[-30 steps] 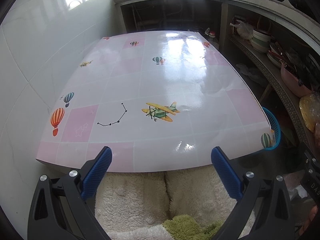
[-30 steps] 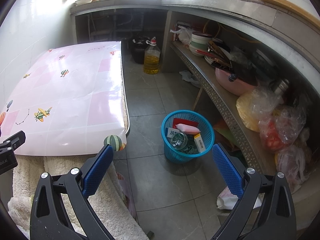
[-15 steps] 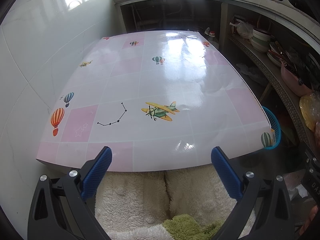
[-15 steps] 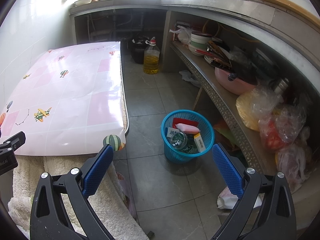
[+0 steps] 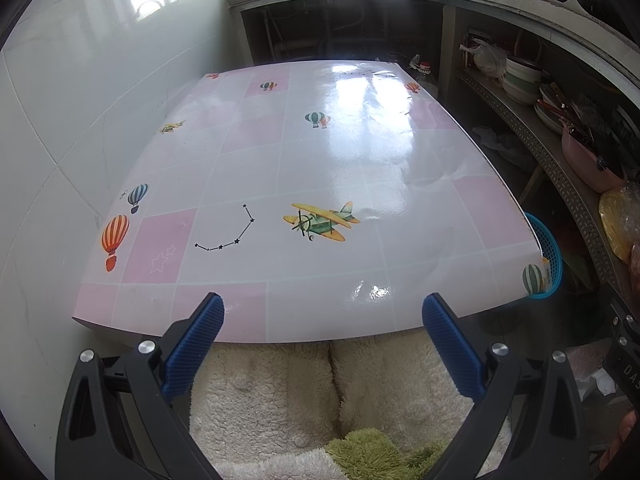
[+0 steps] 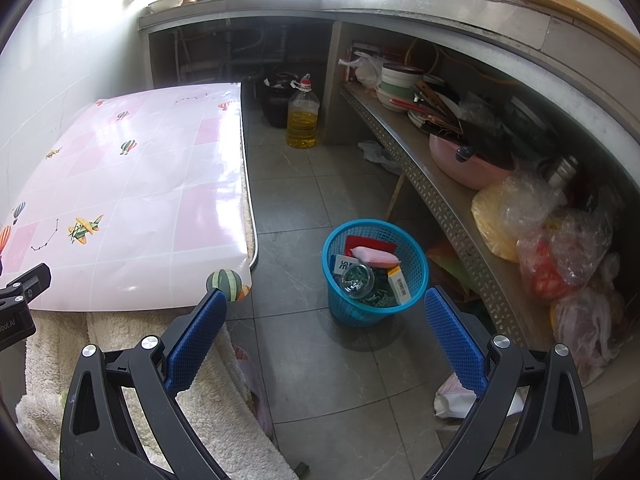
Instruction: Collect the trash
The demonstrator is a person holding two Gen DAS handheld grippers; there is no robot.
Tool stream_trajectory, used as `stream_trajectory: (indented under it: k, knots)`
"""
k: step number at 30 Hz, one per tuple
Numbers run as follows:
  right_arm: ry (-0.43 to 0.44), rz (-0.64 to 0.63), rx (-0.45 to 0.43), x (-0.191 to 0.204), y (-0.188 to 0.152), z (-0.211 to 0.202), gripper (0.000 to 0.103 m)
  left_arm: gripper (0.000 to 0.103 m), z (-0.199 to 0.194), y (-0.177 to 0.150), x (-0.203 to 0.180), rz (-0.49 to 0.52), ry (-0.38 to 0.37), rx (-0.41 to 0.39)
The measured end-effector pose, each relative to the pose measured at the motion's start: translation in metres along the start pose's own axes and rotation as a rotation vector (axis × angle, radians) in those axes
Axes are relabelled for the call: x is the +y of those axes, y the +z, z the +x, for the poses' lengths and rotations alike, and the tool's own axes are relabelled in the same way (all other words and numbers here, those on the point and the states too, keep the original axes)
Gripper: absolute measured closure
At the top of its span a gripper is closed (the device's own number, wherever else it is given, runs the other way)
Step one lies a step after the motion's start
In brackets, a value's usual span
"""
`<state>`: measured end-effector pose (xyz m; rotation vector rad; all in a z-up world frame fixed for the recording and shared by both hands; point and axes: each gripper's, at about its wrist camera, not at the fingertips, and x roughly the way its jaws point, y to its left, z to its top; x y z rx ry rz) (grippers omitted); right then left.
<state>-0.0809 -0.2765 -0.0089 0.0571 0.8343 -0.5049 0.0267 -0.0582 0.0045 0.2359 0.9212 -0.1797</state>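
Left tongs [image 5: 322, 340] and right tongs [image 6: 326, 330]: both spread wide, empty, apparently nothing left to lift. Desk [image 5: 340, 160]: patterned cover bare. Blue basket [image 6: 374, 272]: on the floor beside the desk, holding the collected trash [image 6: 370, 268]. Crumpled paper [image 6: 452, 400] by the shelf [image 6: 440, 200]: possibly remaining.

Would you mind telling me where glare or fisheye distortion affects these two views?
Left wrist view: window glare washes out the far part of the table, and its edges bow outward. Right wrist view: the window above the counter is blown out, the shelf curves strongly, while the blue basket stays sharp and evenly lit.
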Motion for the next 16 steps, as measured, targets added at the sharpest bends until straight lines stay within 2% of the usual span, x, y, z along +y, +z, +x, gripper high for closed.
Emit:
stream_trajectory:
  k: [16]
  knots:
    - [0.001, 0.003, 0.000, -0.0004, -0.0005, 0.0000, 0.008, 0.006, 0.0024, -0.0016, 0.0023, -0.008, -0.004, 0.015]
